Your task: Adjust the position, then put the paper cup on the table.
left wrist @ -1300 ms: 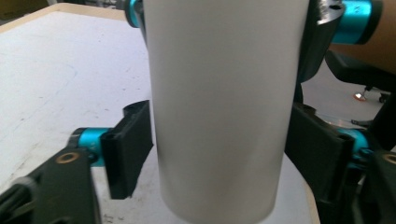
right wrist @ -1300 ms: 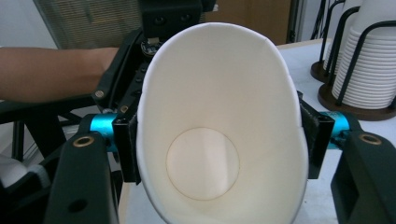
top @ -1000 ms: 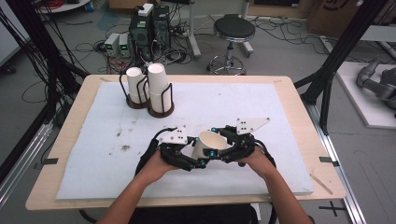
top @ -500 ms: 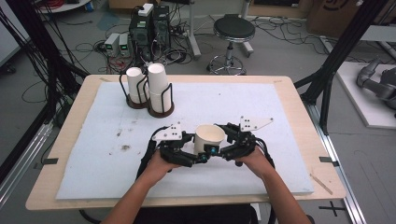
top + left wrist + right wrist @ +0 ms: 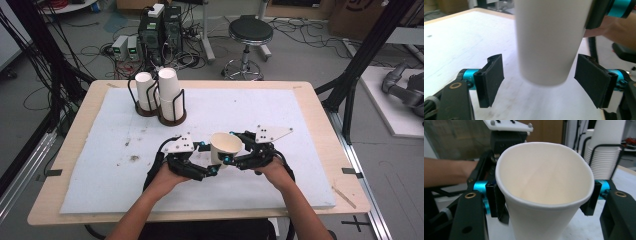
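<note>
since the earlier frames the left gripper (image 5: 212, 169) had let go: its jaws had just been opening, and in the left gripper view the two black pads (image 5: 491, 78) stood wide, one on each side of the paper cup (image 5: 550, 40), with a clear gap to it on both sides. the cup had also been lifted a little and tipped, its mouth now turned toward the person. the right gripper (image 5: 231, 156) had been closing a little further, and in the right gripper view its pads pressed the cup (image 5: 544, 195) from both sides just under the rim, so that the rim was squeezed into an oval. the cup hung above the white mat (image 5: 300, 110), between the two grippers, near the front middle of the table (image 5: 320, 100).

nothing stood between the grippers and the cup. at the far left of the mat there were two wire holders (image 5: 172, 107), each with one stack of white cups (image 5: 168, 87); they were well apart from the hands. one cup was held, and two hands were in view.

the mat had some dark spots (image 5: 134, 158) at its left side. behind the table stood a round stool (image 5: 250, 32), some black boxes with cables (image 5: 160, 25) on the grey floor, and black frame posts at both sides.
</note>
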Demonstrator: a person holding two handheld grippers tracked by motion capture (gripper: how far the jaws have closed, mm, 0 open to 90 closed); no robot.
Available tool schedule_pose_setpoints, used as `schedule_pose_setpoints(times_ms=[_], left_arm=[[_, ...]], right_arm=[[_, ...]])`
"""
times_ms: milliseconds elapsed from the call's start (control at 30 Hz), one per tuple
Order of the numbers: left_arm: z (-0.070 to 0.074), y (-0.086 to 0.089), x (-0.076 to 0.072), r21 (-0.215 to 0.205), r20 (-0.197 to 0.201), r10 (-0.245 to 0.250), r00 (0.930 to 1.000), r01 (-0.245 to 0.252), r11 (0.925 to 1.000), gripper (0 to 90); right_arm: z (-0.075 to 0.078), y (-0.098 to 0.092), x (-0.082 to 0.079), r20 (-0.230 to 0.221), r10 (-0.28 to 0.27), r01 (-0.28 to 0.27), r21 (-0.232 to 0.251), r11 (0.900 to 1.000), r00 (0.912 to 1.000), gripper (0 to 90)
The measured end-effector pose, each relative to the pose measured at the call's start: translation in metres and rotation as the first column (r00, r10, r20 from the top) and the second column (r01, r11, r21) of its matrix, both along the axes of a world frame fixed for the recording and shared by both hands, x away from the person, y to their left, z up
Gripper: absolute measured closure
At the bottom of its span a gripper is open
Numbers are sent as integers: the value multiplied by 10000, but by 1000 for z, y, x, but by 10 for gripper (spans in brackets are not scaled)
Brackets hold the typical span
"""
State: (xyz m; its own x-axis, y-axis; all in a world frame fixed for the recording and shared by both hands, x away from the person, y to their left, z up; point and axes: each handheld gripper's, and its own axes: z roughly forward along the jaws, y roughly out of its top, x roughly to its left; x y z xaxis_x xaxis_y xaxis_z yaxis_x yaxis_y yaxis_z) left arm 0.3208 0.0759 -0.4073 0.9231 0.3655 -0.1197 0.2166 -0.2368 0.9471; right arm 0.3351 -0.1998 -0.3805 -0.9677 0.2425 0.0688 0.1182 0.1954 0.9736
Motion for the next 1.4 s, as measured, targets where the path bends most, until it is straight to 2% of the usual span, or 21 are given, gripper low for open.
schedule_pose_setpoints(times_ms=[100, 133, 200, 433, 567, 700, 833, 1000, 1200, 1400], left_arm=[[3, 14, 0, -14, 38, 469, 9989, -469, 9989, 229], [4, 17, 0, -11, 48, 579, 9983, -579, 9983, 226], [8, 26, 0, -105, 93, 799, 9968, -798, 9968, 221], [13, 52, 1, -487, 220, 1543, 9878, -1531, 9870, 220], [12, 59, -3, -585, 241, 1834, 9827, -1818, 9816, 221], [14, 66, -8, -557, 351, 1882, 9815, -1861, 9809, 221], [14, 75, -7, -626, 329, 2077, 9776, -2054, 9767, 221], [11, 84, -7, -643, 319, 2198, 9750, -2174, 9740, 221], [8, 99, -11, -711, 376, 2429, 9693, -2399, 9682, 221], [3, 109, -15, -780, 388, 2636, 9638, -2601, 9624, 221]], right_arm=[[0, -1, 1, 205, -224, 230, -301, 9993, 9995, 357], [0, -1, 1, 147, -289, 294, -408, 9987, 9995, 357], [0, -1, 2, 277, -362, 374, -441, 9983, 9990, 357], [0, -5, 5, 292, -567, 578, -414, 9975, 9980, 358], [0, -6, 2, 259, -593, 606, -491, 9970, 9979, 358], [2, -8, 1, 327, -691, 706, -465, 9964, 9971, 358], [2, -9, 1, 449, -874, 899, -577, 9943, 9952, 357], [1, -11, 6, 375, -1030, 1051, -620, 9925, 9940, 357], [3, -19, 16, 522, -1584, 1609, -485, 9858, 9860, 357], [7, -28, 28, 651, -2408, 2442, -511, 9684, 9684, 357]])
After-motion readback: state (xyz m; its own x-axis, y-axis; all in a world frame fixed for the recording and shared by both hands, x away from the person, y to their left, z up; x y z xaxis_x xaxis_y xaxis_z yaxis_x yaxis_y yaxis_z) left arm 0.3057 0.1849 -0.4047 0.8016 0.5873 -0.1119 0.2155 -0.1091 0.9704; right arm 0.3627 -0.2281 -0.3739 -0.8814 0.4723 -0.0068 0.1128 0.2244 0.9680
